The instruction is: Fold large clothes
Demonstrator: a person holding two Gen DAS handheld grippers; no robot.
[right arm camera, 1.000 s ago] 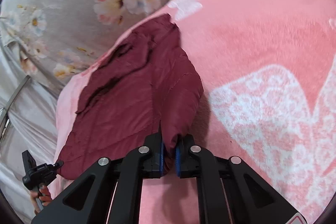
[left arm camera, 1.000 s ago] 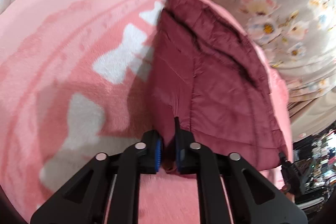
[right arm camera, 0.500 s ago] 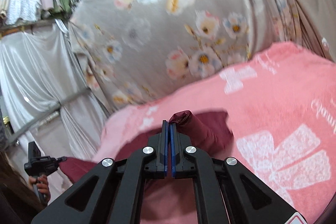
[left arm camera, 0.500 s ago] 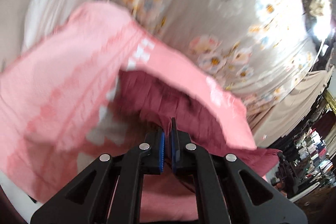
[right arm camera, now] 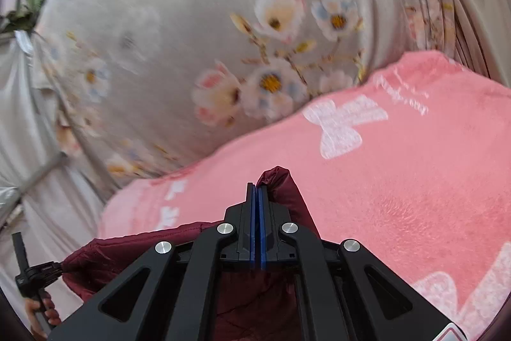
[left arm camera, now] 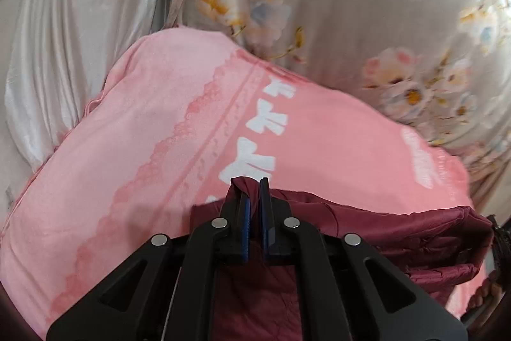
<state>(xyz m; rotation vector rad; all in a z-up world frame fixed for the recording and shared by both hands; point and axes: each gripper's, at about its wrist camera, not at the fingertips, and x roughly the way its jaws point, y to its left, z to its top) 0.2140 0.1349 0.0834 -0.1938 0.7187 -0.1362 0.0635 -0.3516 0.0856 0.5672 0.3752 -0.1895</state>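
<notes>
A grey floral curtain [left arm camera: 351, 21] hangs behind a pink blanket [left arm camera: 159, 149] printed with white bows; the blanket fills the middle and lower part of both views. No container shows in either view.

The task's thing, a maroon jacket [left arm camera: 399, 232], is held up off the blanket between the two tools, its edge stretched from one to the other. The left gripper [left arm camera: 254, 184] pinches a bunched bit of the jacket's edge, which pokes up over the left blue pad; the fingers stand nearly together with cloth between them. The right gripper [right arm camera: 256, 186] has its blue pads pressed tight together, and a fold of jacket [right arm camera: 281, 181] rises just right of the tips and wraps around the right finger. Cloth hangs below each tool, filling the gap under the black frames.

The left view alone shows a pale satin drape [left arm camera: 70, 37] to the left of the curtain and the blanket's scalloped darker border. At its right edge a dark bit of the other tool meets the far end of the jacket, with fingertips below it. The right view alone shows the left gripper [right arm camera: 28, 274] from outside at lower left, a hand [right arm camera: 41, 312] on its handle, and script lettering on the blanket.
</notes>
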